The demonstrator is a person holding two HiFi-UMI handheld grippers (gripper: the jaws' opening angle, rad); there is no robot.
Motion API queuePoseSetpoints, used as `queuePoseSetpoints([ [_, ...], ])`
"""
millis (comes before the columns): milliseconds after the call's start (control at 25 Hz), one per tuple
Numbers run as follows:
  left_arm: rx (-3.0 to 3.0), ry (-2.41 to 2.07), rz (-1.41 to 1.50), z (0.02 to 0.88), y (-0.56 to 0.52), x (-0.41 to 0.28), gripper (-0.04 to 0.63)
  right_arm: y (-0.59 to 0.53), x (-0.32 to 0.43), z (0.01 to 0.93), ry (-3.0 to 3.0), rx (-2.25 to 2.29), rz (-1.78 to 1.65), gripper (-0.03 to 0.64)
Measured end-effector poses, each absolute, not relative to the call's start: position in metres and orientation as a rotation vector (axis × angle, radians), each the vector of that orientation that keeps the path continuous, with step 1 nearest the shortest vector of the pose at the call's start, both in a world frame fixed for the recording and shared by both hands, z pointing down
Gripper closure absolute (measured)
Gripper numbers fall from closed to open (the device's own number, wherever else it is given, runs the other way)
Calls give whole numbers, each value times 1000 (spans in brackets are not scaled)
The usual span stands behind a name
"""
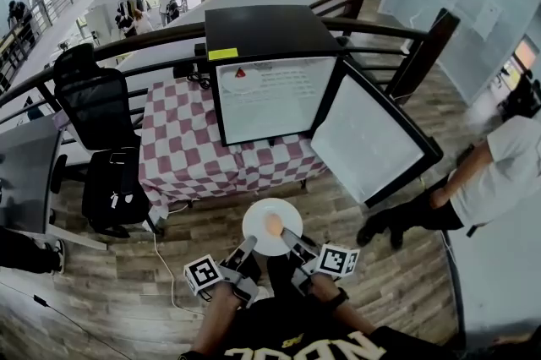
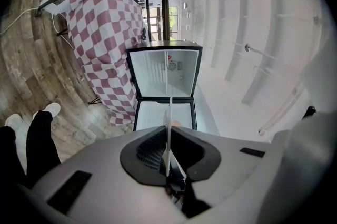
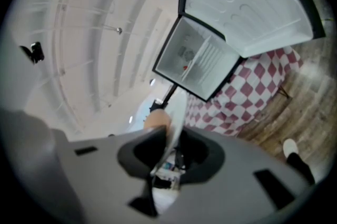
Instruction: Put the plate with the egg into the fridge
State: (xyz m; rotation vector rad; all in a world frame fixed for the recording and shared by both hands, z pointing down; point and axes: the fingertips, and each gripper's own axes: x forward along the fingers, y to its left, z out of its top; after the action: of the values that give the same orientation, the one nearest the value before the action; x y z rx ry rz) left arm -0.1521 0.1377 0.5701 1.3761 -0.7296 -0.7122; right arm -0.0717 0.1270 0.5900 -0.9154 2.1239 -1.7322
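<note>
A white plate with a brown egg on it hangs over the wooden floor, just in front of the open black fridge. My left gripper is shut on the plate's near-left rim and my right gripper on its near-right rim. In the left gripper view the plate shows edge-on between the jaws of the left gripper, with the fridge straight ahead. In the right gripper view the plate and the egg sit in the right gripper.
The fridge door swings out to the right. The fridge stands on a table with a red-and-white checked cloth. A black chair and a bag are at the left. A person stands at the right.
</note>
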Motion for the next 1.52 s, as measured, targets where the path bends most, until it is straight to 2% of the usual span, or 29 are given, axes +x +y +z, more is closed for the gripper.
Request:
queuePoseSetpoints([
  [400,1398,-735,-712,560,44,-133,555,24,-47,570,2351,-890,-1462,549],
  [840,1420,-738,-716,545,-58,-100,555,-77,-14,553,2323,-875,-1428,549],
  [1520,1373,-825,-774,554,-140,-79,556,-165,8,557,2290,-822,-1458,551],
])
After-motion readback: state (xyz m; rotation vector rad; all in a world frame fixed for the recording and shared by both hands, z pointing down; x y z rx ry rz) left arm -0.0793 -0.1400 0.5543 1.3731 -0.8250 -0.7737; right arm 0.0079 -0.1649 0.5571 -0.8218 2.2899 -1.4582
